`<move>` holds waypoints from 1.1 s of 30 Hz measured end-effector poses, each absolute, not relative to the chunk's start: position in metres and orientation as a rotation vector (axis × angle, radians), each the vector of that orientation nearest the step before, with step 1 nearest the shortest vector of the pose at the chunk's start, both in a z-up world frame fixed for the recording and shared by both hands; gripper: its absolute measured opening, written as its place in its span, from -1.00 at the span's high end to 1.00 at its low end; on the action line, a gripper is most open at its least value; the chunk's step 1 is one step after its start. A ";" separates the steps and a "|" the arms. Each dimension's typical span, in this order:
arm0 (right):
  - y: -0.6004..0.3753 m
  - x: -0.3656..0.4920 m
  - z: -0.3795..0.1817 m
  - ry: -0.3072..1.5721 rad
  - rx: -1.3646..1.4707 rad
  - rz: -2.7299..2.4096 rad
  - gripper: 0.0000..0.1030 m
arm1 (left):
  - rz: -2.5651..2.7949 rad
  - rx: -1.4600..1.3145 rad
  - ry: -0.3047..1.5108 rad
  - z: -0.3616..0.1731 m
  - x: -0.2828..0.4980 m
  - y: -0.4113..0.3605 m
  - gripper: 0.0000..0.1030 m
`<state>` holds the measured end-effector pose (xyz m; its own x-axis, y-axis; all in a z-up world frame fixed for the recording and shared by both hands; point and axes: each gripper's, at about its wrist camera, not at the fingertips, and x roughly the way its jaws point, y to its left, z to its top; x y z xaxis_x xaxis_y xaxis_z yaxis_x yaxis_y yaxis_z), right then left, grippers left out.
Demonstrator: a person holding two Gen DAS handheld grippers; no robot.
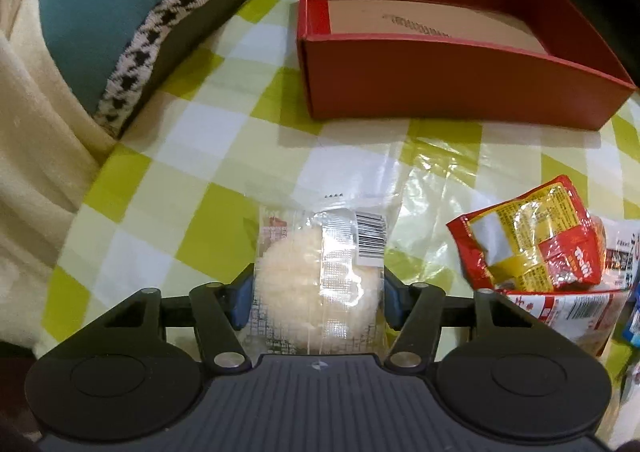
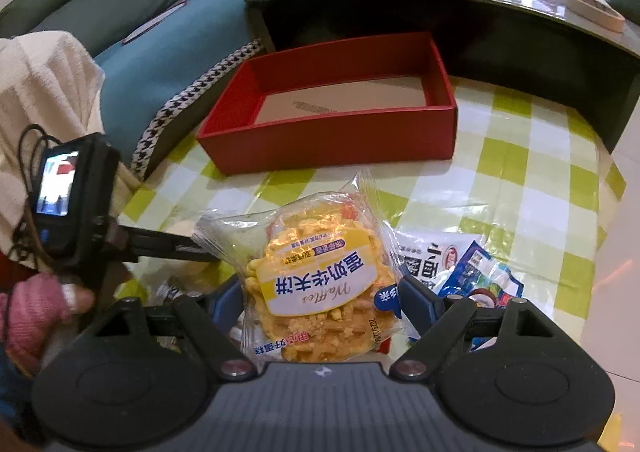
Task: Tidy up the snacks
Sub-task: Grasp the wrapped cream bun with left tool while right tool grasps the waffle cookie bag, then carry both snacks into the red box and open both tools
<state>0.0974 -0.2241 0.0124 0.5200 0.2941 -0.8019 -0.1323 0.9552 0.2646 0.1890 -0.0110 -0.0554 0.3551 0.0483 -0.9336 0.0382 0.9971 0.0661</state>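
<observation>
Here, near to far:
Left tool [image 1: 318, 302]: blue pads touching both sides of a clear-wrapped pale round cake [image 1: 316, 292]; jaws partway in, closed on it; the cake lies on the checked tabletop [image 1: 192, 172].
Right tool [image 2: 322, 302]: jaws wide, gripping a yellow waffle pack [image 2: 320, 284] from both sides; whether the pack is lifted, I cannot tell.
Loose snacks: red-yellow packet [image 1: 532, 240] just right of the cake; white and blue packets [image 2: 460, 264] beside the waffle pack.
Box: red box [image 1: 440, 84], open, only a card liner inside, farther back on the tabletop.
Hand: pink-gloved hand [image 2: 36, 316] on the left tool's grip.
</observation>
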 end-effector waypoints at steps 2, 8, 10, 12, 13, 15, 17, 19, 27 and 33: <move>-0.223 0.101 0.009 1.003 0.175 0.253 -0.69 | 0.013 0.069 1.191 -0.051 0.187 -0.006 -0.29; -0.212 0.111 0.010 0.988 0.136 0.257 -0.69 | -0.046 0.004 1.100 -0.024 0.180 -0.001 -0.28; -0.211 0.118 0.012 0.977 0.133 0.244 -0.69 | -0.073 -0.043 1.075 -0.014 0.183 -0.002 -0.28; -0.210 0.126 0.017 0.958 0.146 0.235 -0.69 | -0.091 -0.065 1.052 -0.004 0.184 -0.005 -0.28; -0.210 0.130 0.019 0.947 0.152 0.234 -0.69 | -0.096 -0.076 1.039 0.001 0.186 -0.006 -0.28; -0.210 0.137 0.026 0.917 0.156 0.223 -0.69 | -0.112 -0.094 1.024 0.007 0.191 -0.008 -0.28; -0.211 0.147 0.032 0.896 0.164 0.215 -0.69 | -0.119 -0.110 1.010 0.013 0.198 -0.013 -0.28; -0.213 0.159 0.037 0.879 0.177 0.208 -0.69 | -0.122 -0.118 0.994 0.016 0.206 -0.016 -0.28; -0.218 0.221 0.047 0.810 0.203 0.172 -0.69 | -0.106 -0.141 0.947 0.023 0.260 -0.035 -0.28; -0.225 0.272 0.038 0.793 0.202 0.150 -0.69 | -0.077 -0.126 0.922 0.019 0.298 -0.048 -0.28</move>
<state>0.2719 -0.2246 0.0375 0.6927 0.2084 -0.6904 -0.0574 0.9702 0.2353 0.2983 -0.0478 0.0186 0.6020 -0.1199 -0.7894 0.0118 0.9899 -0.1414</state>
